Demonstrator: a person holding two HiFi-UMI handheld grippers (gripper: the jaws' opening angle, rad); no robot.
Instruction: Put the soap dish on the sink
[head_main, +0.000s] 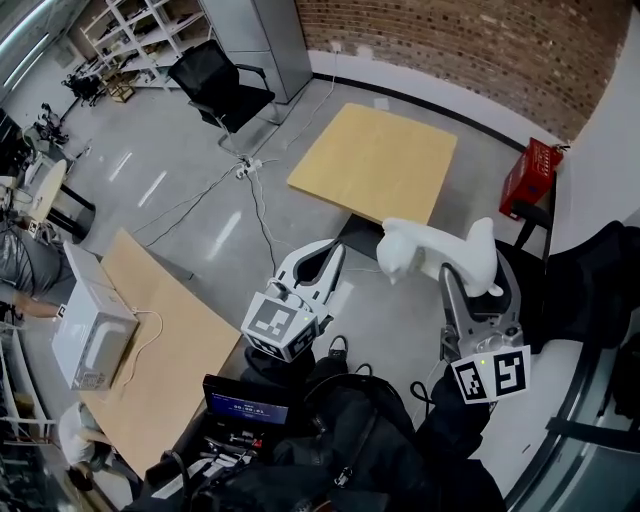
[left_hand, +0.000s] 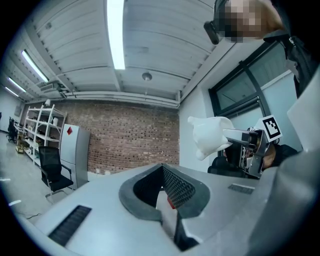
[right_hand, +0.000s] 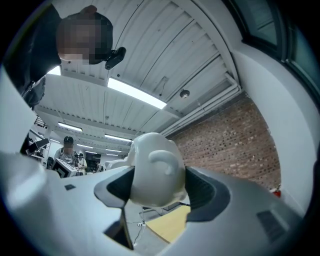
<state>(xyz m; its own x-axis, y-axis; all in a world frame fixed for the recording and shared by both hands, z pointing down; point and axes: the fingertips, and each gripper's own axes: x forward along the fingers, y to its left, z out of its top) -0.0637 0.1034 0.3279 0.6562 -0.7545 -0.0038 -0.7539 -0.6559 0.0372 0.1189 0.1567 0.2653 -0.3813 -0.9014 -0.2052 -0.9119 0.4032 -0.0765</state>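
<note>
The soap dish (head_main: 432, 252) is white, glossy and rounded, with small bumps like an animal's ears. My right gripper (head_main: 468, 275) is shut on it and holds it up in the air over the floor. In the right gripper view the dish (right_hand: 155, 170) fills the gap between the two dark pads. From the left gripper view the dish (left_hand: 212, 135) and the right gripper (left_hand: 250, 145) show to the right. My left gripper (head_main: 333, 250) hangs to the left of the dish, apart from it, its jaws together with nothing in them (left_hand: 162, 172). No sink is in view.
A square wooden table (head_main: 375, 160) stands ahead, a longer one (head_main: 165, 350) at the left with a white box (head_main: 90, 320) on it. A black chair (head_main: 220, 85), a red crate (head_main: 528, 178) and floor cables (head_main: 250, 170) are around. A dark screen (head_main: 245, 405) sits near my legs.
</note>
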